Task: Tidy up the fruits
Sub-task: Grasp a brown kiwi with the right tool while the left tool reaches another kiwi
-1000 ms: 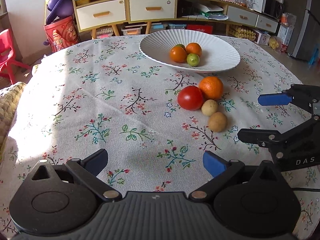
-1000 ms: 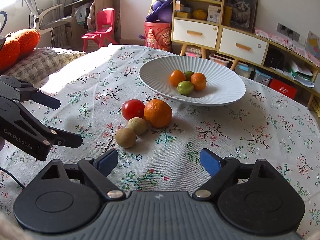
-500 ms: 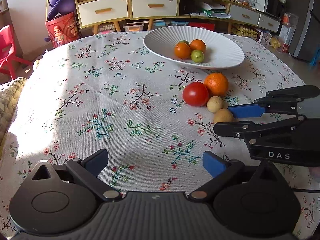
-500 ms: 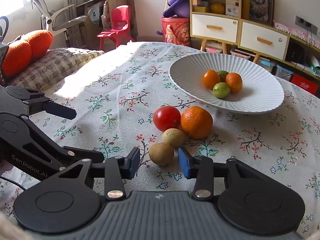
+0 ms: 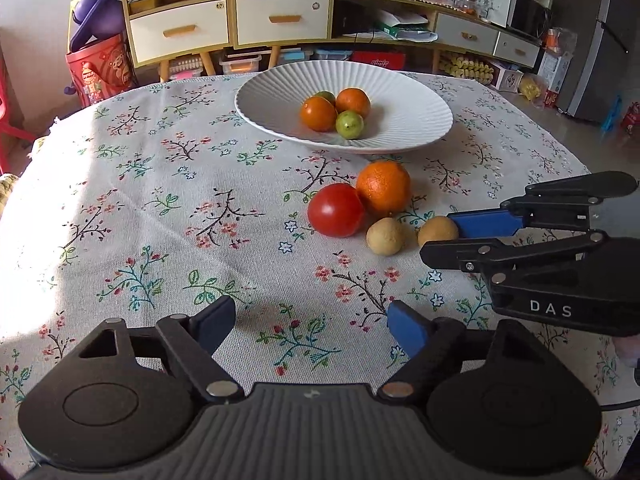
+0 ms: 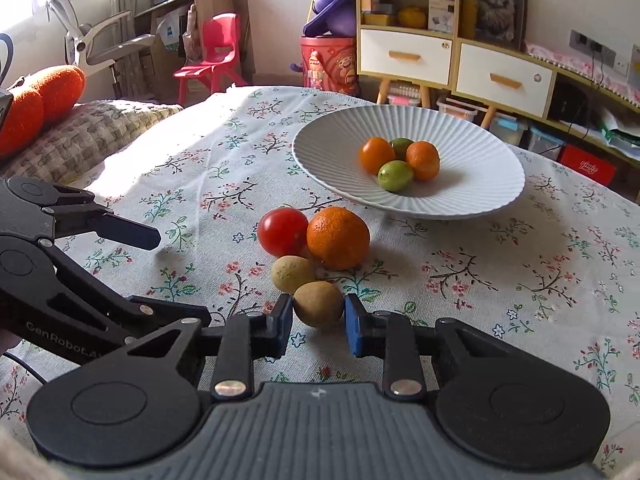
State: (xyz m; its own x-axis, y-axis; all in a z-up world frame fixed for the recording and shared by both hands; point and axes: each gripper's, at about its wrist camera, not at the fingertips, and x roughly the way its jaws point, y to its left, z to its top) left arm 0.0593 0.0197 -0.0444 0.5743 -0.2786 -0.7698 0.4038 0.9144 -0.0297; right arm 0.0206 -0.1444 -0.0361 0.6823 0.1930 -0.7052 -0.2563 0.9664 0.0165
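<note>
On the floral tablecloth lie a red tomato (image 5: 335,209), a large orange (image 5: 383,187) and two small tan fruits. My right gripper (image 6: 319,318) is shut on the nearer tan fruit (image 6: 319,303), which also shows in the left wrist view (image 5: 437,231). The other tan fruit (image 6: 292,273) lies just beyond it. The white ribbed bowl (image 6: 480,168) holds two small oranges and two green fruits (image 6: 395,175). My left gripper (image 5: 310,326) is open and empty above bare cloth near the front, left of the right gripper (image 5: 452,238).
A yellow-framed cabinet with drawers (image 5: 280,16) and a red bin (image 5: 100,70) stand behind the table. A woven cushion (image 6: 80,136) and an orange pillow (image 6: 40,96) lie at the left edge, a red chair (image 6: 212,52) beyond.
My right gripper moved forward and closed its pads onto the nearer tan fruit. My left gripper drifted slightly forward and stayed open.
</note>
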